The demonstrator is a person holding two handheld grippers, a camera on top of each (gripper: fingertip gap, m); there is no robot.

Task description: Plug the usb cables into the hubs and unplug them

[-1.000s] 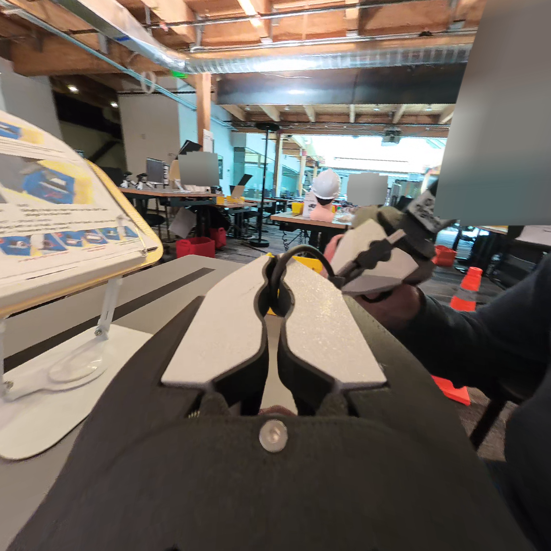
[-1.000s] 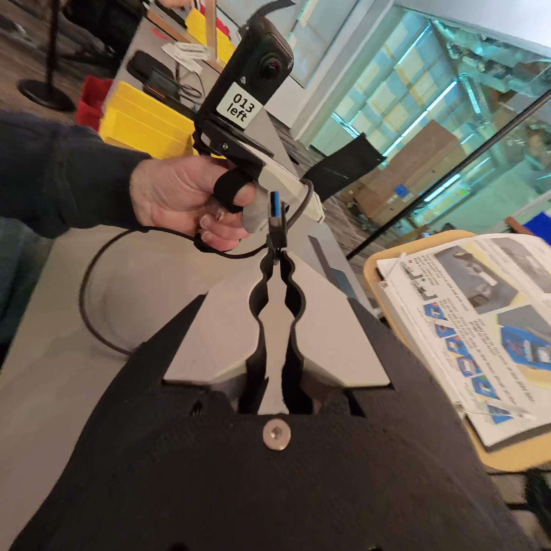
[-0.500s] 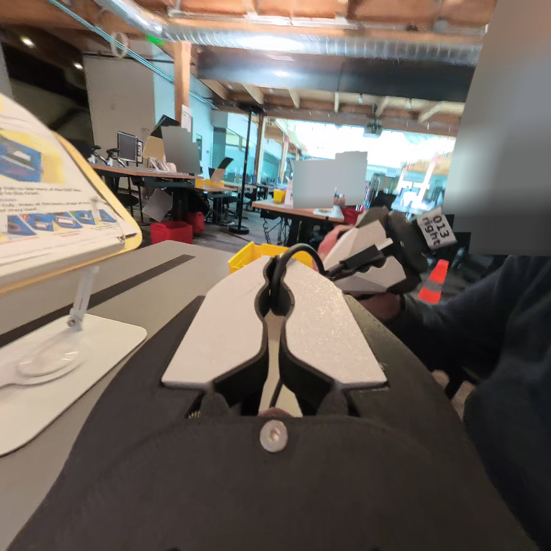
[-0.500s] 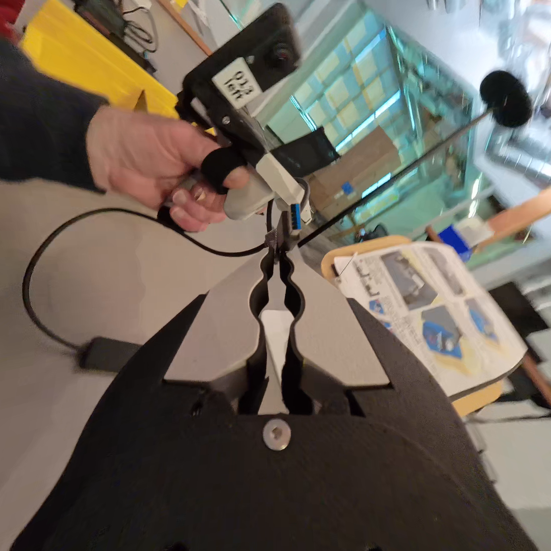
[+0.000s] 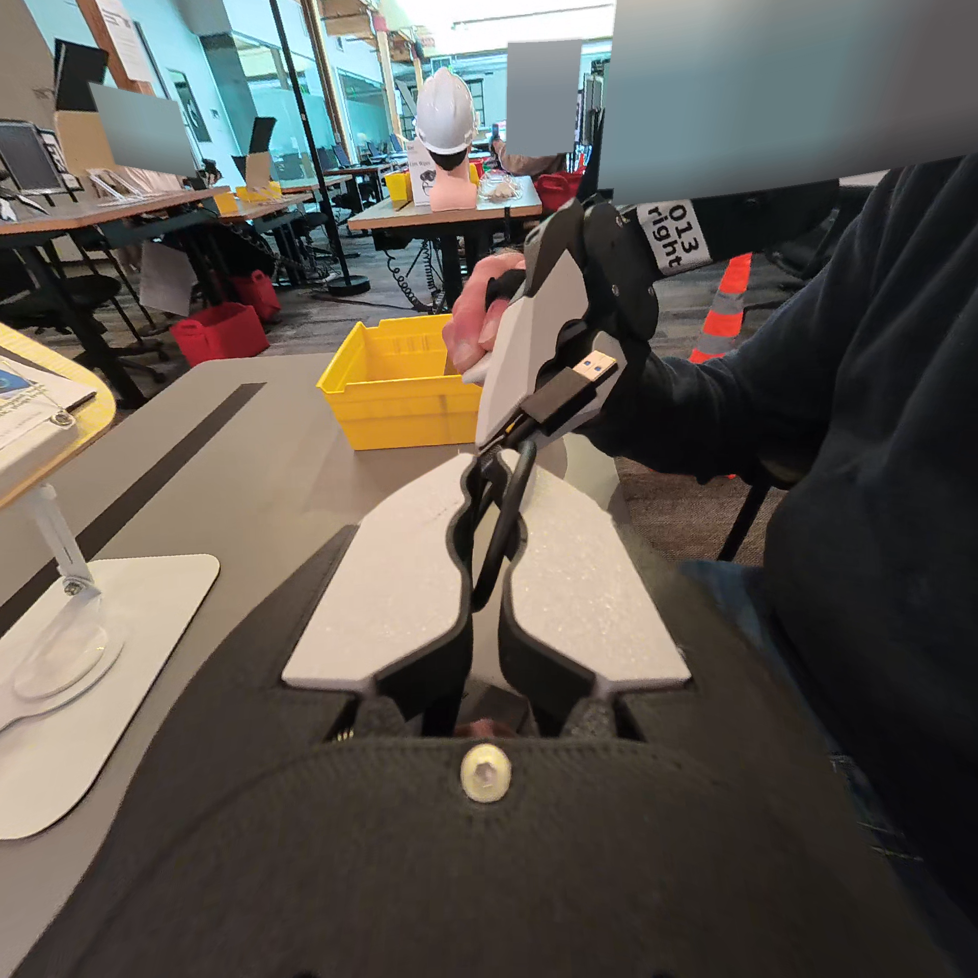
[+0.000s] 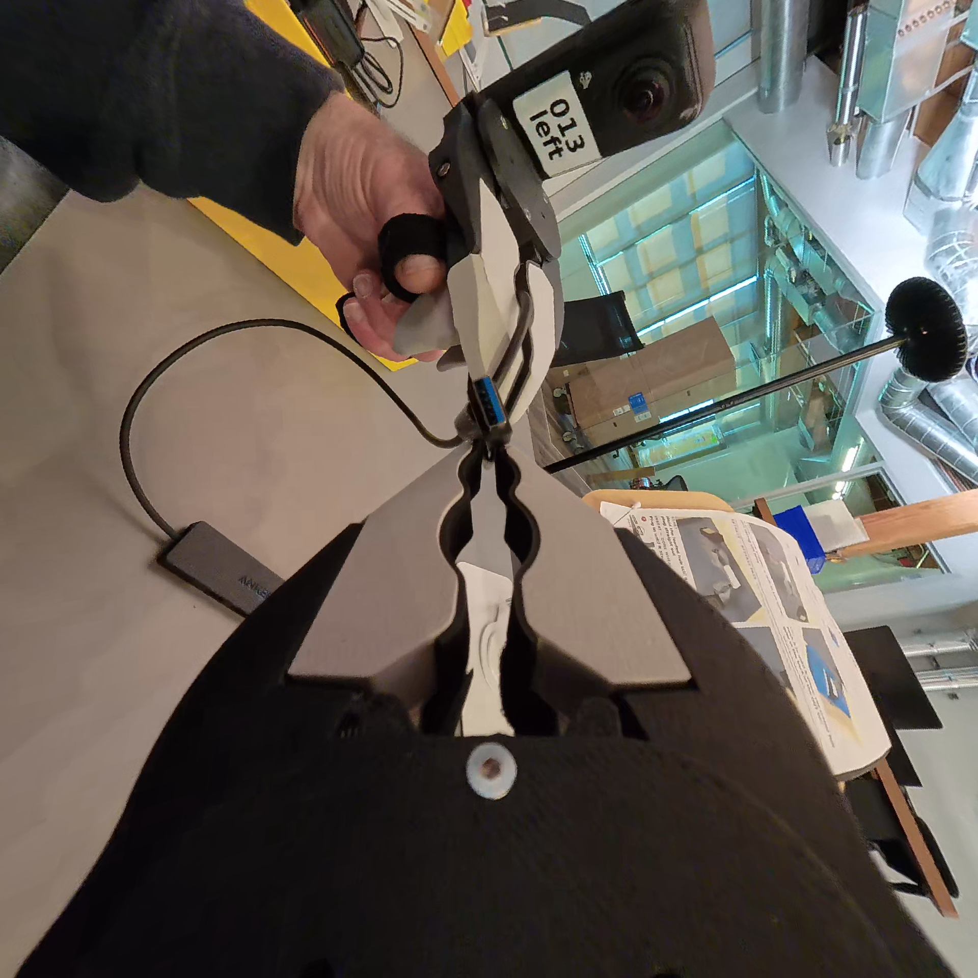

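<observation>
I am looking across the grey table (image 5: 254,476), which is filling the left and middle of both views. A yellow bin (image 5: 391,391) is sitting on it in the upper middle of the left wrist view, and a stand holding printed sheets (image 6: 767,598) is showing at the right of the right wrist view.

My right gripper (image 6: 489,450) is sitting at centre frame in its own view, its fingers closed down to a thin slit at the tips, and it is pinching the black plug (image 5: 569,389) of the cable. In the left wrist view that plug is running along a diagonal, its metal end with the blue insert pointing to the upper right of the frame.

My left gripper (image 5: 489,465) is nearly closed, and the black cable (image 5: 505,524) is looping between its fingers; I cannot tell how firmly it is gripping.

The cable is curving away to the left of the right wrist view and ending in the dark grey hub (image 6: 211,569), which is lying flat on the table at mid-left, its long axis slanting toward the lower right.
</observation>
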